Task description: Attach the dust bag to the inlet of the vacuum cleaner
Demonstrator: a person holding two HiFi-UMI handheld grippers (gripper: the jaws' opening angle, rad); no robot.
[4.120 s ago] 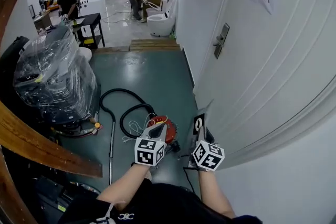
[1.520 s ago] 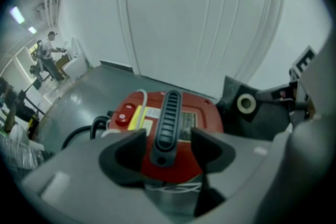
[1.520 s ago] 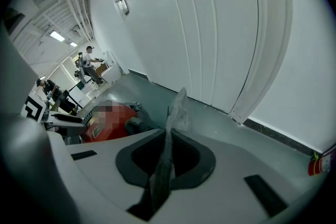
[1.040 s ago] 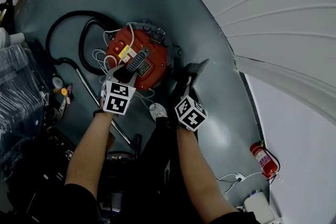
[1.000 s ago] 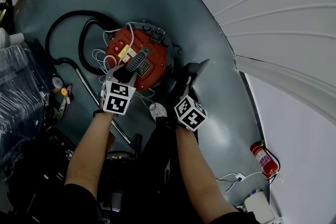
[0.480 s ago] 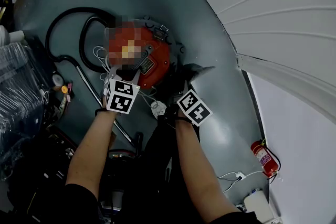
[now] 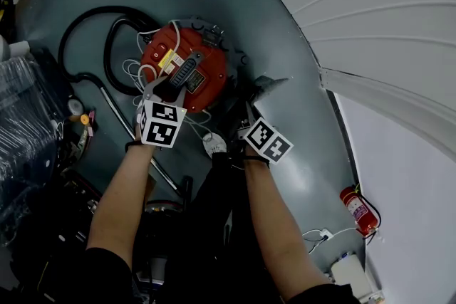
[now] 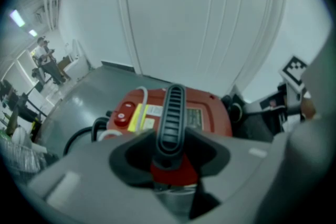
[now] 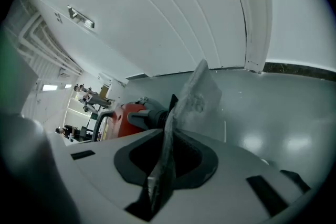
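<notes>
The red vacuum cleaner (image 7: 187, 66) stands on the grey floor. Its black ribbed handle (image 8: 173, 113) runs between the jaws of my left gripper (image 7: 169, 89), and the pads press on it. The grey dust bag (image 7: 268, 87) is a thin flat sheet standing edge-on between the jaws of my right gripper (image 7: 253, 112), just right of the vacuum. Those jaws are opening slightly, but their pads still pinch the bag's lower edge (image 9: 157, 181). In the right gripper view the bag (image 9: 198, 93) rises in front of the vacuum (image 9: 122, 115) and a dark fitting (image 9: 149, 118) on its side.
A black hose (image 7: 107, 11) loops on the floor left of the vacuum, with a metal wand (image 7: 135, 146) and a white cable (image 7: 134, 71) beside it. Plastic-wrapped goods (image 7: 21, 124) fill the left. A white door (image 7: 377, 25) is on the right and a fire extinguisher (image 7: 354, 210) is near it.
The right gripper has rolled, so its marker cube now faces differently and the bag leans more to the right. The left gripper has stayed on the handle.
</notes>
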